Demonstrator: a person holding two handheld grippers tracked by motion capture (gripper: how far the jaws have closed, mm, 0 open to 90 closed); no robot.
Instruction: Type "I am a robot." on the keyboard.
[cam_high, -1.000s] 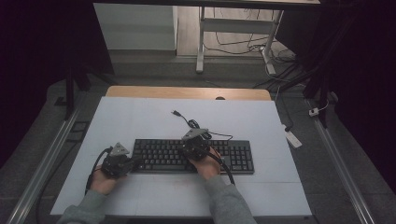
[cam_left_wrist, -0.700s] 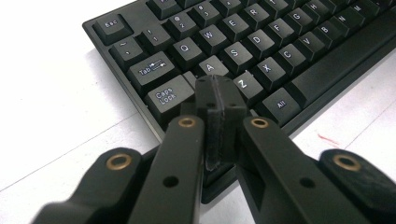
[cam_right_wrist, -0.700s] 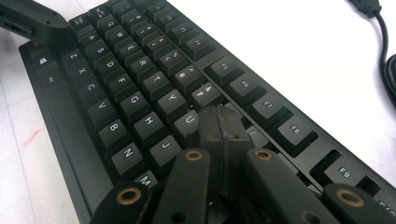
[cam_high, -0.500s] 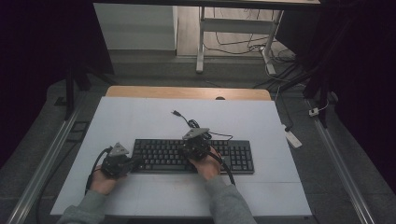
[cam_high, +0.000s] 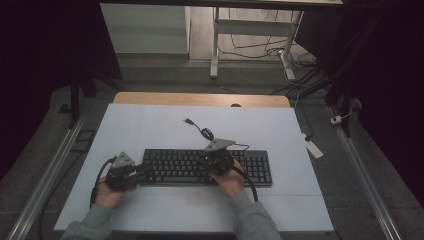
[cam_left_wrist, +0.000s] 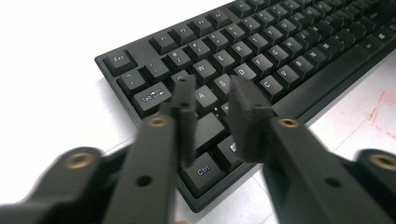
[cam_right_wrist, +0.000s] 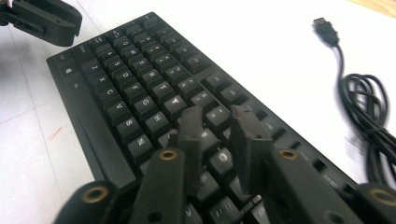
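A black keyboard (cam_high: 170, 167) lies across the white table, near its front. Its coiled cable (cam_high: 205, 132) ends in a loose USB plug (cam_high: 188, 120) behind it. My left gripper (cam_high: 143, 171) hovers at the keyboard's left end. In the left gripper view the keyboard (cam_left_wrist: 261, 51) lies under my left gripper (cam_left_wrist: 212, 93), whose jaws have just been opening with nothing between them. My right gripper (cam_high: 210, 161) is over the keyboard's middle keys. In the right gripper view my right gripper (cam_right_wrist: 215, 119) has also just been opening, empty, above the keyboard (cam_right_wrist: 140, 84), with the cable (cam_right_wrist: 364, 107) to the right.
The white table top (cam_high: 150, 130) has a wooden strip (cam_high: 200, 99) along its far edge. Metal rails run down both sides of the table. A small white object (cam_high: 314, 148) lies off the right edge. Faint red marks (cam_left_wrist: 385, 112) show on the table by the keyboard.
The right hand has shifted slightly over the keyboard's middle. The left hand has stayed at the keyboard's left end.
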